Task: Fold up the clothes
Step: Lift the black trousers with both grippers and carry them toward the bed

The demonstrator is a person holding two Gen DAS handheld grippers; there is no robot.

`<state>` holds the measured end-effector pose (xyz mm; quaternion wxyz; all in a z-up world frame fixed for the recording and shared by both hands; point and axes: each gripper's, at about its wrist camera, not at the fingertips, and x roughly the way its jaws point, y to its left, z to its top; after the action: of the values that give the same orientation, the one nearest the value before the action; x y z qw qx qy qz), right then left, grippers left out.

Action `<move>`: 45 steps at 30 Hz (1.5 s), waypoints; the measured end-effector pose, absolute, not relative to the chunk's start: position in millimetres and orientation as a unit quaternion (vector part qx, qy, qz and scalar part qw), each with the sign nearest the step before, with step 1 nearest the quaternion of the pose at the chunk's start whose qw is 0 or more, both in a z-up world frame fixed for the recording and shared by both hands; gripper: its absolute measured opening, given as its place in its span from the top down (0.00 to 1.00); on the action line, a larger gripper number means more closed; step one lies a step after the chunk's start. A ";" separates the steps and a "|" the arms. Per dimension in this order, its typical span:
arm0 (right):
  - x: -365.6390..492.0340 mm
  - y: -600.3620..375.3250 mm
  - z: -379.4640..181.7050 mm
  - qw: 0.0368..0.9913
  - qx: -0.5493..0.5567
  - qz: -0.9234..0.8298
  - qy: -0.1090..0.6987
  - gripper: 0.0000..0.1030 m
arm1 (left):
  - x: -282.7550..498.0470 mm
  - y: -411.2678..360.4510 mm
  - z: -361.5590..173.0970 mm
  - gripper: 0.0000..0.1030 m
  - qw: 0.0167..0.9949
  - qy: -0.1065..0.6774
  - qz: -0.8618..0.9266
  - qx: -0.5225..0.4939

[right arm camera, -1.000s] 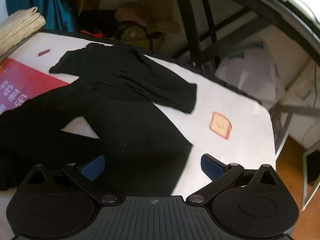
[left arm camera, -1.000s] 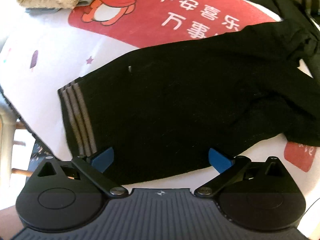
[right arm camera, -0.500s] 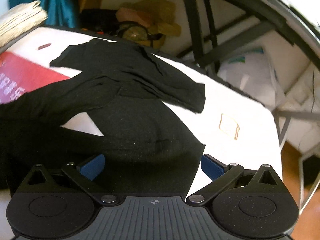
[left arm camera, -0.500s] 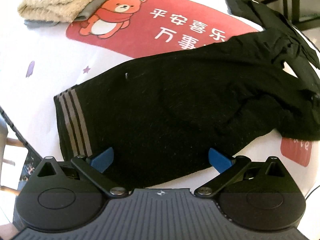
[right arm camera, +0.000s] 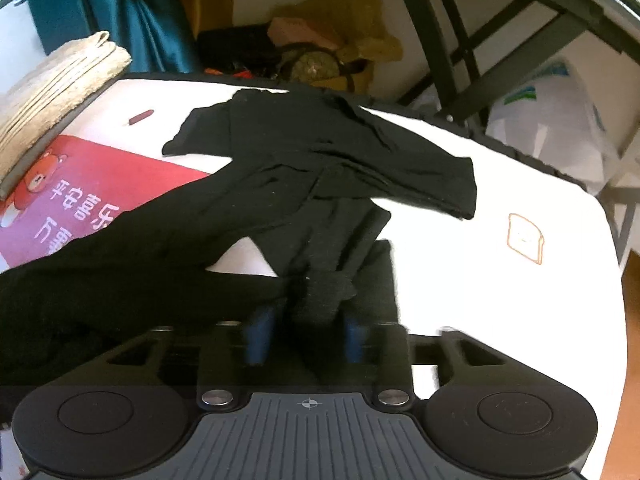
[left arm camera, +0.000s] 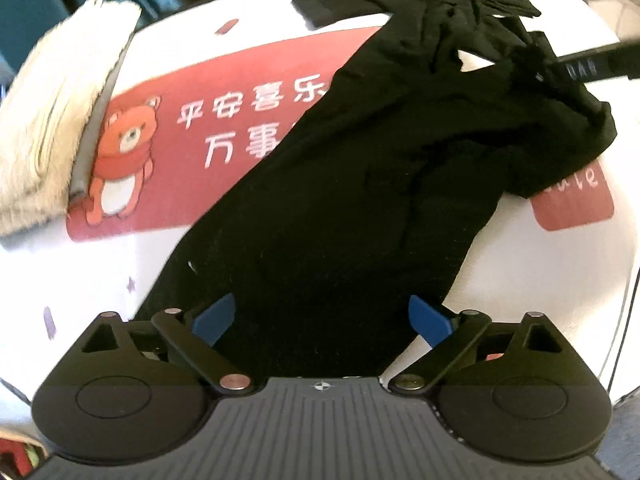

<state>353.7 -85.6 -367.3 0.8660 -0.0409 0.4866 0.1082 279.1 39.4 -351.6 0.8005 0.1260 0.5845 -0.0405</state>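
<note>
A black garment (left arm camera: 360,184) lies spread over the white printed tablecloth (left arm camera: 540,280), running from near my left gripper up to the far right. My left gripper (left arm camera: 320,320) is open low over its near end, a blue pad (left arm camera: 212,318) on each side of the cloth. In the right wrist view the garment (right arm camera: 280,168) is crumpled with a sleeve-like part stretching right. My right gripper (right arm camera: 307,336) is shut on a bunched fold of black fabric (right arm camera: 320,300), which rises off the table. The garment's striped cuff is out of sight.
A folded beige towel stack (left arm camera: 52,120) sits at the table's left, also seen in the right wrist view as the towel stack (right arm camera: 52,92). Red bear banner (left arm camera: 168,140) is printed on the cloth. Beyond the far edge are a black metal frame (right arm camera: 460,40), a plastic bag (right arm camera: 552,120) and clutter.
My right gripper went from open to shut on a fold of the garment and lifted it. My left gripper swung round; the striped cuff left its view and the garment now runs straight ahead.
</note>
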 end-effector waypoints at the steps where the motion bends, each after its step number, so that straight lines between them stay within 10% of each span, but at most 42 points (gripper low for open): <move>1: 354.7 -88.0 -364.7 0.872 -0.036 0.089 0.480 0.11 | 277.9 38.5 -351.8 0.04 0.802 0.582 -0.041 0.131; 5: 359.7 -98.2 -367.3 0.880 -0.015 0.044 0.474 0.07 | 275.8 50.6 -353.3 0.05 0.805 0.586 -0.038 0.086; 9: 359.3 -96.6 -380.4 0.869 -0.034 0.063 0.490 0.16 | 280.9 65.2 -351.2 0.28 0.799 0.600 -0.037 0.029; 12: 355.4 -88.6 -373.1 0.867 -0.036 0.087 0.489 0.45 | 285.8 70.0 -344.8 0.67 0.799 0.600 -0.034 0.025; 14: 354.3 -83.1 -366.8 0.860 -0.027 0.110 0.497 0.87 | 289.0 73.1 -340.5 0.82 0.799 0.600 -0.031 0.023; 22: 358.1 -79.5 -284.8 0.848 0.132 0.199 0.473 0.88 | 293.9 128.3 -266.6 0.86 0.841 0.528 0.065 -0.099; 34: 329.2 -135.6 -61.3 0.933 0.186 0.160 0.263 0.89 | 279.0 170.9 -24.4 0.86 0.960 0.184 -0.097 -0.187; 40: 305.2 -168.5 44.2 0.960 0.192 0.134 0.155 0.88 | 290.1 162.7 14.0 0.99 0.949 0.065 -0.167 -0.261; 45: 258.3 -209.7 75.8 0.970 0.181 0.103 0.123 0.89 | 319.4 126.3 2.8 0.99 0.931 0.120 -0.213 -0.271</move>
<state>258.3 -209.7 75.8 0.9703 0.1814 0.1228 0.1028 319.4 126.3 2.8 0.9311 -0.2710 0.1195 -0.2127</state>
